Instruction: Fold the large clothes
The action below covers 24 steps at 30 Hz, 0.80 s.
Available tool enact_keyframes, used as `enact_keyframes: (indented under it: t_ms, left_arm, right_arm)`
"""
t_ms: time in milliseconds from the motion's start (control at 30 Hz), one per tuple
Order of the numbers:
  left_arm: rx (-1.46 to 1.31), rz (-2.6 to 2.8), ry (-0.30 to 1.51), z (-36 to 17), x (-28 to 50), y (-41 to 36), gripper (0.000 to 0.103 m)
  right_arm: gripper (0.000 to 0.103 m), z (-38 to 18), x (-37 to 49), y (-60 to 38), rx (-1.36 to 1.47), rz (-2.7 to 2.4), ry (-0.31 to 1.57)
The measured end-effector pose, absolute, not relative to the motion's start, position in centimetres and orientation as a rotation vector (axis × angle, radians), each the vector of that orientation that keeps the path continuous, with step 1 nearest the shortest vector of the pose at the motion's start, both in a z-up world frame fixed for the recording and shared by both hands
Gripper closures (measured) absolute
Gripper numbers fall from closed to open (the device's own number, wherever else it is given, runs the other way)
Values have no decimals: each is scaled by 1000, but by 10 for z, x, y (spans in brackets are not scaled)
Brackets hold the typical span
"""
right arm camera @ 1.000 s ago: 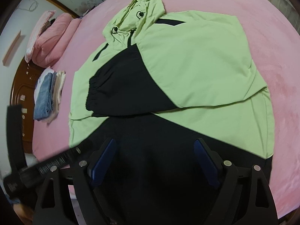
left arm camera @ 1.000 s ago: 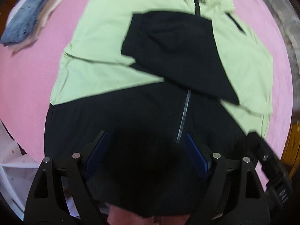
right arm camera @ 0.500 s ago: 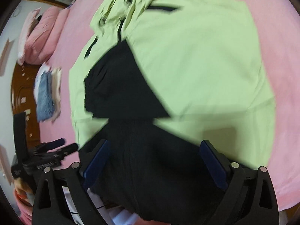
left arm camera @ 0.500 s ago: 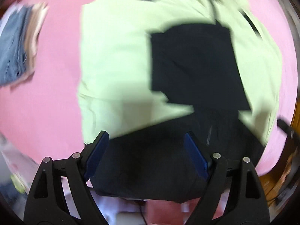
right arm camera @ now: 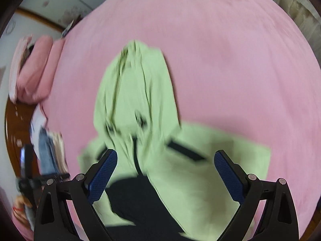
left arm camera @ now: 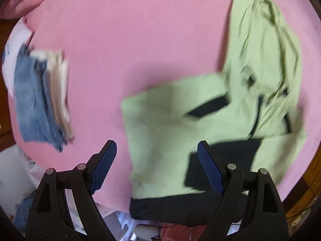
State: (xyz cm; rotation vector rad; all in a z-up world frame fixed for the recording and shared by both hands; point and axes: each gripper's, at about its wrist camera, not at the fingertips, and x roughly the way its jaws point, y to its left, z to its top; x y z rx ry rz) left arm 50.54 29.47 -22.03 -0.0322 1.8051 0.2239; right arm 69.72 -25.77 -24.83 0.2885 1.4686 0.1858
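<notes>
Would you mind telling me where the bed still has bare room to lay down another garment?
The widest bare stretch of the pink bedspread lies beyond the hood of the green and black jacket. Another patch lies between the jacket and the folded stack. The pillows crowd the corner beyond the stack.

Open pink bed ahead of both my grippers, clutter only off to the left.

Ahead of my left gripper the bedspread lies bare and wide; the only thing to steer around there is the stack of folded clothes ahead and to its left, with the jacket flat under and right of its jaws. Beyond my right gripper, past the jacket's hood, the spread is free ahead and rightward; pillows sit far left.
</notes>
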Motion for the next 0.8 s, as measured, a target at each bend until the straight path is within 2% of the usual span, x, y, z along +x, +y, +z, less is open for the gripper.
enact_keyframes:
  t_ms: [200, 400, 467, 500, 567, 633, 667, 733, 800]
  left_arm:
    - [-132, 281, 1702, -226, 592, 279, 22]
    - [-458, 142, 1553, -249, 629, 279, 23]
    - [-524, 135, 1548, -270, 627, 281, 37]
    - [-556, 143, 1553, -281, 624, 282, 40]
    - [-668, 130, 1542, -304, 620, 290, 47]
    - [-786, 89, 1503, -321, 619, 298, 48]
    - [-832, 65, 1484, -328, 619, 300, 49]
    - [-884, 37, 1450, -337, 620, 304, 51]
    - [-959, -9, 1401, -345, 619, 304, 51]
  right_arm:
    - [5, -249, 792, -250, 333, 144, 1443]
    - [5, -297, 839, -256, 632, 113, 1481]
    - [5, -312, 844, -258, 678, 76, 1482]
    - [5, -318, 845, -259, 692, 78, 1477]
    - [12, -332, 853, -261, 728, 97, 1474]
    - [26, -343, 860, -264, 776, 124, 1480]
    - [29, -349, 866, -266, 783, 135, 1494]
    - [48, -355, 874, -266, 739, 141, 1516]
    - [52, -358, 890, -268, 675, 163, 1513]
